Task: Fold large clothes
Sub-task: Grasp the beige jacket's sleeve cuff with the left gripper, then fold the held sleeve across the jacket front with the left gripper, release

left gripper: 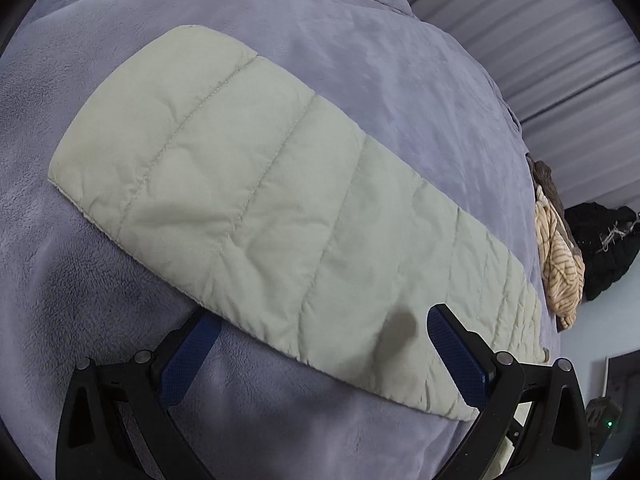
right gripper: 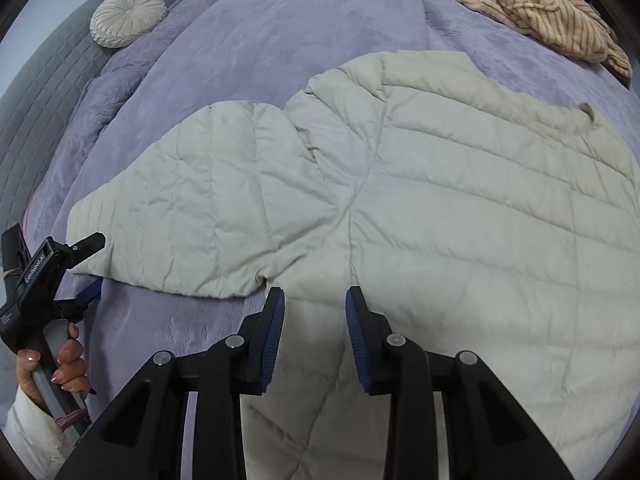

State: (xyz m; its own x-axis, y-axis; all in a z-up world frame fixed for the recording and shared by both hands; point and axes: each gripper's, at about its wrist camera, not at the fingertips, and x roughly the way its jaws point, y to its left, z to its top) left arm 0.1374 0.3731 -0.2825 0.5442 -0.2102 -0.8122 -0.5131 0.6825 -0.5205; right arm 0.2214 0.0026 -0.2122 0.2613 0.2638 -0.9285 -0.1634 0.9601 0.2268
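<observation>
We see a pale cream quilted puffer jacket (right gripper: 460,184) spread flat, back side up, on a bed covered with a lavender plush blanket (right gripper: 304,32). One sleeve (left gripper: 224,184) stretches out sideways from the body and lies flat on the blanket.

Our left tongs (left gripper: 320,356) stand wide apart at the cuff end of that sleeve. The sleeve's lower edge runs across the gap between the two blue pads; the left-hand finger (left gripper: 188,364) sits low beside the blanket at the sleeve's hem, partly tucked behind its edge, and the right-hand one (left gripper: 460,356) lies over the sleeve fabric. Neither pad presses on the cloth. In the right wrist view the same tongs (right gripper: 90,268) show at the sleeve's cuff, carried by a hand (right gripper: 64,364) in a white sleeve.

Our right tongs (right gripper: 316,312) are set at a narrow gap, pointing steeply down over the jacket's body just beside the armpit seam, where the sleeve joins the side. Jacket fabric fills the view between the pads, but we cannot tell whether they pinch it.

Farther off on the bed lie a round pleated cream cushion (right gripper: 128,18) near the grey quilted headboard (right gripper: 52,72), and a tan striped throw (right gripper: 536,16) well apart from the jacket.
</observation>
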